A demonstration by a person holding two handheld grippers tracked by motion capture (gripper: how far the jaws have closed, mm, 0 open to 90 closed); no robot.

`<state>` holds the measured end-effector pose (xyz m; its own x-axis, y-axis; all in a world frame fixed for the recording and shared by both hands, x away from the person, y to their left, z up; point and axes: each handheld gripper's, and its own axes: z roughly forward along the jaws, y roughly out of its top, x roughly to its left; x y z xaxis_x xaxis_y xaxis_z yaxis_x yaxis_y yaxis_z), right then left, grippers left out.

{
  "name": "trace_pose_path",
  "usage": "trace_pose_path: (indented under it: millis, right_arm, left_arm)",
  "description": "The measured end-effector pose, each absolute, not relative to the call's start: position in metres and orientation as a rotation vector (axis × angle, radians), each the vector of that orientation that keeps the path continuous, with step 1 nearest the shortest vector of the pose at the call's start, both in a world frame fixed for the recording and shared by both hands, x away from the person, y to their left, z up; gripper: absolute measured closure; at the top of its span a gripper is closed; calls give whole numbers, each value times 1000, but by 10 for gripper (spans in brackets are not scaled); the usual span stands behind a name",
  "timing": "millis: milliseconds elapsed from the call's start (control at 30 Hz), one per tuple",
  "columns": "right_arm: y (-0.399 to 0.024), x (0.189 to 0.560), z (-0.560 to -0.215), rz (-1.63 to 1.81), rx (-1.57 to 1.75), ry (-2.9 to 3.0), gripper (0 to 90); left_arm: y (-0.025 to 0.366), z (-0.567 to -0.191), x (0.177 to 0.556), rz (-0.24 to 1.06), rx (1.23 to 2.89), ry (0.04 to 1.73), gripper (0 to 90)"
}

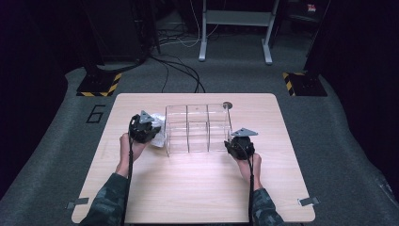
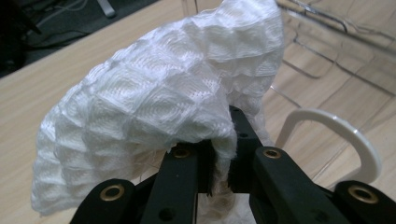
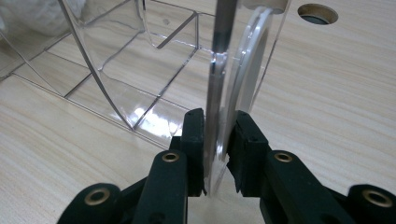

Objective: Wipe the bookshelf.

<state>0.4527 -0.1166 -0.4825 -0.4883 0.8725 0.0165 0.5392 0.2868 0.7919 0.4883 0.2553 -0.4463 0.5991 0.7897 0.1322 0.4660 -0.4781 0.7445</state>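
A clear acrylic organizer [image 1: 197, 128] with several compartments stands on the wooden table [image 1: 197, 188]. My left gripper [image 1: 149, 128] is just left of it, shut on a white waffle-textured cloth [image 2: 168, 88] that bulges above the jaws [image 2: 223, 154]. The cloth [image 1: 159, 134] hangs next to the organizer's left wall. My right gripper [image 1: 237, 141] is at the organizer's near right corner. Its jaws [image 3: 219, 149] are shut on the clear side wall [image 3: 215, 93], with a white curved strip [image 3: 250, 70] beside the wall. A white plastic loop [image 2: 336, 135] shows to the right of the left jaws.
A round hole [image 1: 227, 105] sits in the table behind the organizer's far right corner. Beyond the table, on the grey floor, are cables [image 1: 179, 70], a white frame's legs [image 1: 235, 28] and two black stands with yellow-black bases [image 1: 99, 84].
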Motion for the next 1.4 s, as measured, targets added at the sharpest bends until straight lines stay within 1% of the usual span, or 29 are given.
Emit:
trace_pose_path:
  millis: [67,133,200,333,367,433,467,533,600,700,967,1000,1200,1233,1267,1300,1400]
  right_arm:
    - [-117,453,-482,1060,1252,2142,768]
    - [-117,453,-482,1065,1266,2139,767]
    - [-116,453,-483,1066,1271,2139,767]
    - [-117,453,-483,1069,1264,2139,767]
    - [-117,453,-483,1069,1265,2139,767]
    - [-117,453,-483,1070,1267,2140,767]
    - [-117,453,-483,1071,1268,2140,768]
    - [-117,453,-483,1070,1268,2139,767]
    - [-117,453,-483,1072,1269,2139,768]
    - [-117,453,-483,1073,1268,2139,768]
    - [-117,453,-483,1076,1269,2139,768]
    - [-117,453,-483,1076,1269,2139,768]
    - [-117,453,-483,1076,1268,2138,768]
    - [-117,453,-483,1076,1268,2138,768]
    - [-117,453,-483,1075,1270,2137,768]
    - [-117,453,-483,1073,1271,2135,769]
    - [-117,453,-483,1074,1272,2135,769]
  left_arm:
    - [255,-450,488,595,2165,992,840]
    - [254,-453,488,603,2164,992,839]
    - [255,-457,486,570,2193,996,839]
    - [255,-464,485,558,2192,1020,839]
    - [255,-469,483,532,2214,1021,839]
    - [257,-472,480,522,2220,1014,839]
    - [258,-472,479,487,2242,1014,839]
    - [260,-474,476,505,2236,1013,838]
    - [263,-473,471,490,2253,1005,839]
    - [269,-474,464,480,2228,1010,839]
    - [287,-467,442,530,2119,1058,839]
    - [292,-460,435,554,2070,1072,839]
    - [300,-429,416,647,1943,1049,839]
    - [300,-429,416,647,1943,1049,839]
    - [296,-421,413,672,1930,1022,839]
    - [294,-418,412,669,1936,1009,839]
    - [284,-417,415,669,1964,982,839]
